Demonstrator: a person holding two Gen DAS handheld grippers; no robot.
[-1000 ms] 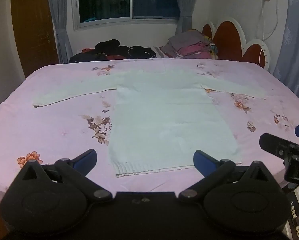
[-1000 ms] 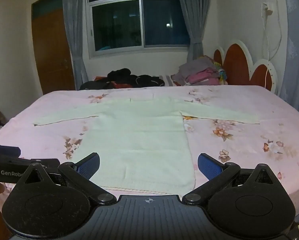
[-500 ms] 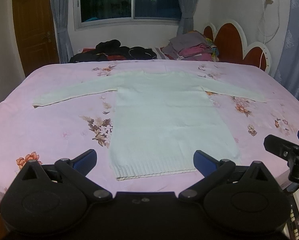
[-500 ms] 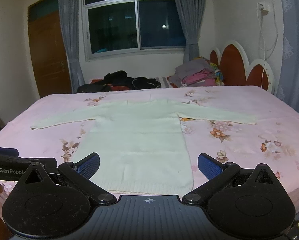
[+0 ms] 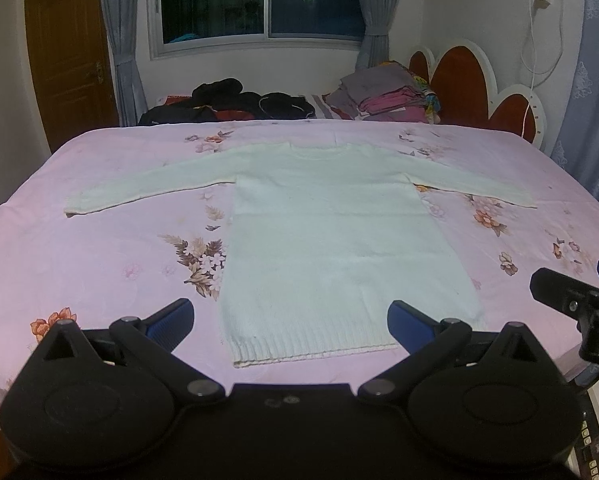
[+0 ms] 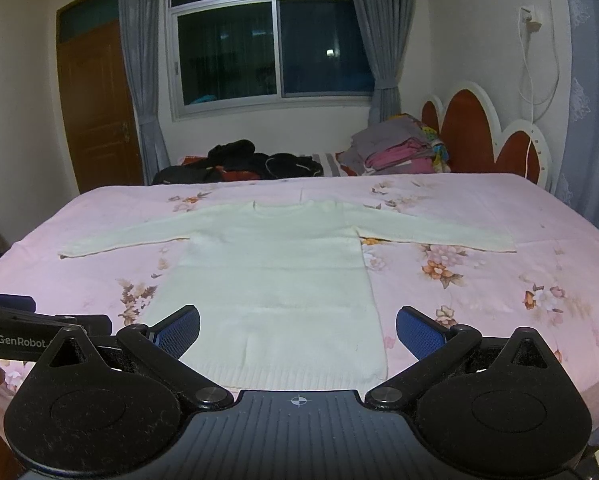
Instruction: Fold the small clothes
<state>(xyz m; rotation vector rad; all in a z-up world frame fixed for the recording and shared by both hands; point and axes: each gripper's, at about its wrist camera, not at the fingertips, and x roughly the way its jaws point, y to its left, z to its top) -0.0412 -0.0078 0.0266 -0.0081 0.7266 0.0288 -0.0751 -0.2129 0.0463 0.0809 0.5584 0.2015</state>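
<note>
Both tongs raised higher, sweater flat, dark clothes beyond

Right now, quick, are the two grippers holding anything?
Left gripper: open, holding nothing, above the sweater's hem.
Right gripper: open, holding nothing.

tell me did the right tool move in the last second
Yes: the right tool has tilted up and eased back; the window and the sweater sit lower in its view than before.
</note>
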